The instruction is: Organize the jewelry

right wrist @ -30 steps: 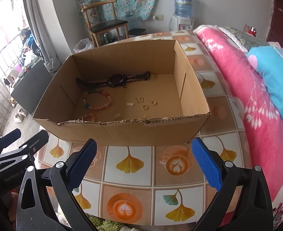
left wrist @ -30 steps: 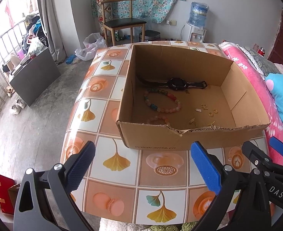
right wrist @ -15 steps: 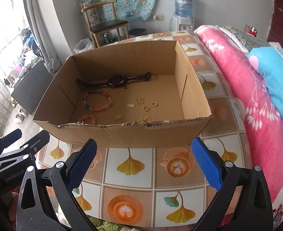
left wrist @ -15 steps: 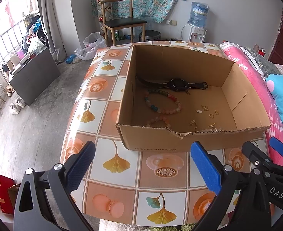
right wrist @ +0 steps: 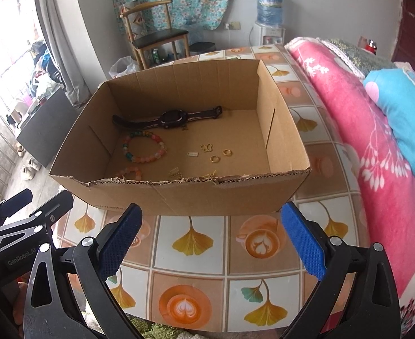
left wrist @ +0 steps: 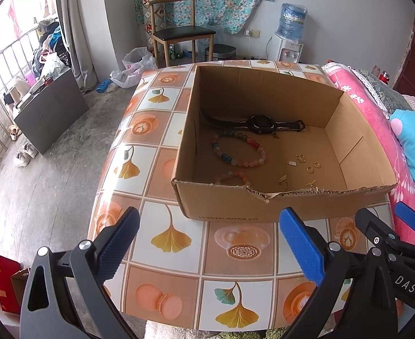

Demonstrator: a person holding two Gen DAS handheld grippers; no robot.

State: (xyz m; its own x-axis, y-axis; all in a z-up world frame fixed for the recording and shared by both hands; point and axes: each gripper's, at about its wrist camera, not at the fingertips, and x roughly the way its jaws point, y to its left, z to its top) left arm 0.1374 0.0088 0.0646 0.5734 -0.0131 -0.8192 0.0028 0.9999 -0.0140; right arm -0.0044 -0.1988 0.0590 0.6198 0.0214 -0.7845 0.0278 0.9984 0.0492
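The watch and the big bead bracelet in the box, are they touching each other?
Apart. The left wrist view shows a strip of bare cardboard floor between the watch and the big bead bracelet; the right wrist view shows it too.

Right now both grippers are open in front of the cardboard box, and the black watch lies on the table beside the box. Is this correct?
Not quite. The black watch lies inside the cardboard box, on its floor near the far wall, not on the table; the right wrist view shows it. The rest holds: the left gripper and right gripper are both open in front of the box.
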